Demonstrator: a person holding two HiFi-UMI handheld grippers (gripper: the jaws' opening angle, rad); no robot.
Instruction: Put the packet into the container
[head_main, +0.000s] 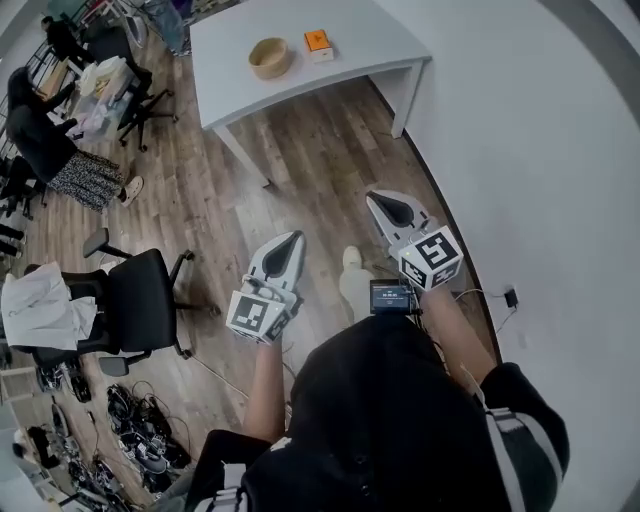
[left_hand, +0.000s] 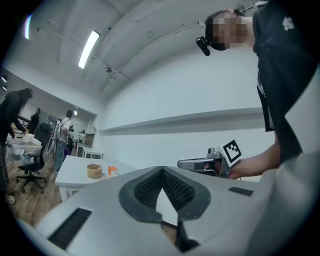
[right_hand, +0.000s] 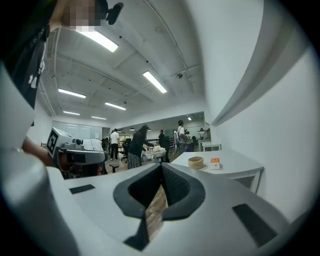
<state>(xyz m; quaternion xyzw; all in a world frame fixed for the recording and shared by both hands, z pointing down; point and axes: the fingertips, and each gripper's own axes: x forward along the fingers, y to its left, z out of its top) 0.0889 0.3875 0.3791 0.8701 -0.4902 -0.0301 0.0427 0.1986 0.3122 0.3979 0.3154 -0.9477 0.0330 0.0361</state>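
A small orange packet (head_main: 319, 44) lies on the white table (head_main: 350, 40) far ahead, next to a round wooden container (head_main: 270, 57). Both are well out of reach of the grippers. My left gripper (head_main: 293, 238) and right gripper (head_main: 379, 198) are held over the wood floor, both shut with nothing in them. In the left gripper view the tips (left_hand: 161, 169) meet, and the container (left_hand: 94, 171) and packet (left_hand: 113, 171) show small at the left. The right gripper view shows its tips (right_hand: 161, 165) touching, with the container (right_hand: 195, 162) and packet (right_hand: 215, 163) beyond.
A white wall (head_main: 540, 150) runs along the right. A black office chair (head_main: 140, 295) stands to my left, with cables (head_main: 140, 430) on the floor behind it. People and more chairs (head_main: 60, 150) fill the far left. The table's legs (head_main: 405, 100) stand ahead.
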